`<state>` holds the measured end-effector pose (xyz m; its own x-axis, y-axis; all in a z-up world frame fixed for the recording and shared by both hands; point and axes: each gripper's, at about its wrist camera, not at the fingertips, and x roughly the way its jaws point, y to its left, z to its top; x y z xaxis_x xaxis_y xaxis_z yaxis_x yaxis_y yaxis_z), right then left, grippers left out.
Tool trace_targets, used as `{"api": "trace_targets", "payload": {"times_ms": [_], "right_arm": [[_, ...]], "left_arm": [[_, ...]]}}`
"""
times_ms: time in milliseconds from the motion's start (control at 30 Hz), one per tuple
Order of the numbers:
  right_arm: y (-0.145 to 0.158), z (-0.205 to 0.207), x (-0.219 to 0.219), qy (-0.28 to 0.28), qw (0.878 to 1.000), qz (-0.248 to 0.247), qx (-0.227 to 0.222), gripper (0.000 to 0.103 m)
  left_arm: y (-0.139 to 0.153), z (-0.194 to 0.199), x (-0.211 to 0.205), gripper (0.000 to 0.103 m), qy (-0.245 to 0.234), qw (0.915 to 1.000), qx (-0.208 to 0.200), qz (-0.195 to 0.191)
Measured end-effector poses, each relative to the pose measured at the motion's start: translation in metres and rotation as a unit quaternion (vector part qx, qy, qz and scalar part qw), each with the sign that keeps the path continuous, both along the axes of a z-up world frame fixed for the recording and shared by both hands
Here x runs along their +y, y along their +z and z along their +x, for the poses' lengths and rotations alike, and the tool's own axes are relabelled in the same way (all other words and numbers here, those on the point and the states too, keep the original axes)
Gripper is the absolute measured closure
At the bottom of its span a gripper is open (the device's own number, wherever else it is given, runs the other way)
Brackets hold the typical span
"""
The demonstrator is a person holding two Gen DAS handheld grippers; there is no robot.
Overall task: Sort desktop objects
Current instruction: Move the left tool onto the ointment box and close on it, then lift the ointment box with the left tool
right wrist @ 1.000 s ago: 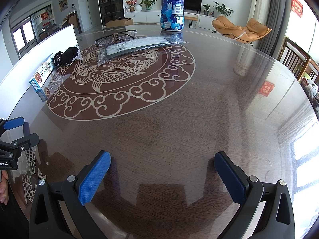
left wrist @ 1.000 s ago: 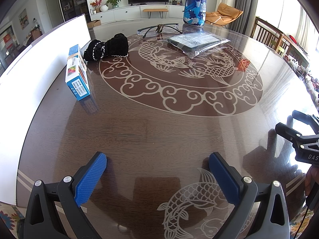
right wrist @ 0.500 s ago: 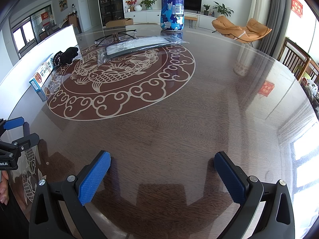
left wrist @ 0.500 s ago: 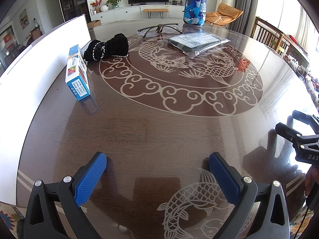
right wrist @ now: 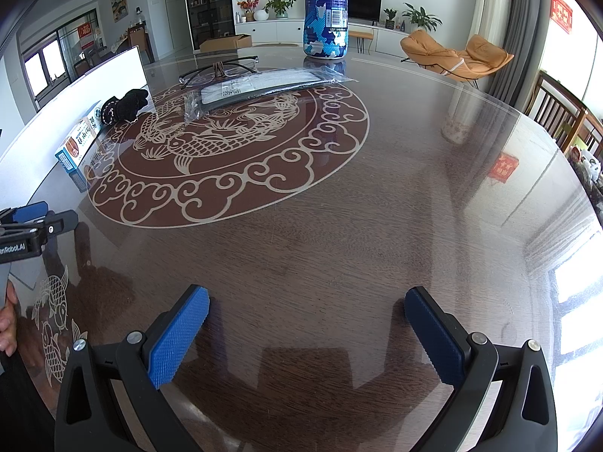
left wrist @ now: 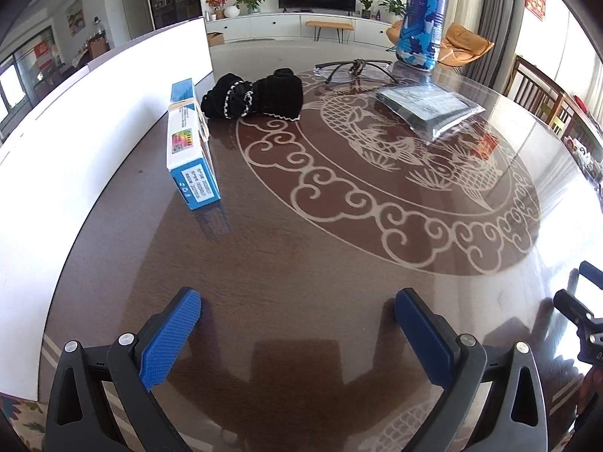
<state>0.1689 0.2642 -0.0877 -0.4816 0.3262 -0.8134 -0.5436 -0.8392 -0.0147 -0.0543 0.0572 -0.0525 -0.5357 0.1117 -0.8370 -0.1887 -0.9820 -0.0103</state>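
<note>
A blue-and-white carton (left wrist: pixel 190 147) stands beside the white board (left wrist: pixel 94 132) on the round table (left wrist: pixel 301 248). Behind it lies a black knitted item (left wrist: pixel 256 94), then eyeglasses (left wrist: pixel 354 67), a flat plastic-wrapped packet (left wrist: pixel 429 107) and a tall blue patterned bottle (left wrist: pixel 422 15). My left gripper (left wrist: pixel 297 301) is open over bare table, well short of the carton. My right gripper (right wrist: pixel 307 297) is also open and holds nothing. In the right wrist view the carton (right wrist: pixel 81 141), knitted item (right wrist: pixel 126 105), eyeglasses (right wrist: pixel 218 69), packet (right wrist: pixel 260 86) and bottle (right wrist: pixel 326 11) sit far ahead.
The right gripper's fingers (left wrist: pixel 580 309) show at the right edge of the left wrist view, and the left gripper's fingers (right wrist: pixel 34 218) with a hand (right wrist: pixel 7 320) at the left edge of the right wrist view. Wooden chairs (right wrist: pixel 557 113) stand beyond the table's right rim.
My left gripper has moved forward toward the carton, which now looks larger and sits more to the right in its view. The right gripper has stayed put. Both remain open.
</note>
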Motion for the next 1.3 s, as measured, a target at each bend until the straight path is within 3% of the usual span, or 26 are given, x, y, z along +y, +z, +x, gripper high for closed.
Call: {"api": "trace_targets", "payload": {"times_ms": [333, 700, 733, 767, 833, 867, 900, 967, 1300], "right_arm": [[0.000, 0.000, 0.000, 0.000, 1.000, 0.000, 0.000, 0.000], [0.000, 0.000, 0.000, 0.000, 1.000, 0.000, 0.000, 0.000], [0.000, 0.000, 0.000, 0.000, 1.000, 0.000, 0.000, 0.000], [0.000, 0.000, 0.000, 0.000, 1.000, 0.000, 0.000, 0.000], [0.000, 0.000, 0.000, 0.000, 1.000, 0.000, 0.000, 0.000], [0.000, 0.000, 0.000, 0.000, 1.000, 0.000, 0.000, 0.000], [0.000, 0.000, 0.000, 0.000, 1.000, 0.000, 0.000, 0.000], [0.000, 0.000, 0.000, 0.000, 1.000, 0.000, 0.000, 0.000], [0.000, 0.000, 0.000, 0.000, 1.000, 0.000, 0.000, 0.000]], "left_arm": [[-0.003, -0.089, -0.011, 0.000, 0.028, 0.9996, 0.006, 0.001], [-0.004, -0.137, -0.035, 0.000, 0.076, 0.9970, 0.007, 0.004], [-0.002, -0.136, -0.037, 0.010, 0.082, 0.9964, 0.015, 0.010], [0.001, -0.133, -0.040, 0.033, 0.089, 0.9955, 0.029, 0.014], [0.002, -0.125, -0.048, 0.053, 0.094, 0.9944, 0.042, 0.023], [0.003, -0.121, -0.053, 0.069, 0.094, 0.9940, 0.046, 0.032], [0.002, -0.118, -0.056, 0.076, 0.092, 0.9939, 0.048, 0.036], [0.002, -0.111, -0.062, 0.081, 0.091, 0.9936, 0.047, 0.048], [0.005, -0.058, -0.051, 0.081, 0.056, 0.9968, 0.034, 0.045]]}}
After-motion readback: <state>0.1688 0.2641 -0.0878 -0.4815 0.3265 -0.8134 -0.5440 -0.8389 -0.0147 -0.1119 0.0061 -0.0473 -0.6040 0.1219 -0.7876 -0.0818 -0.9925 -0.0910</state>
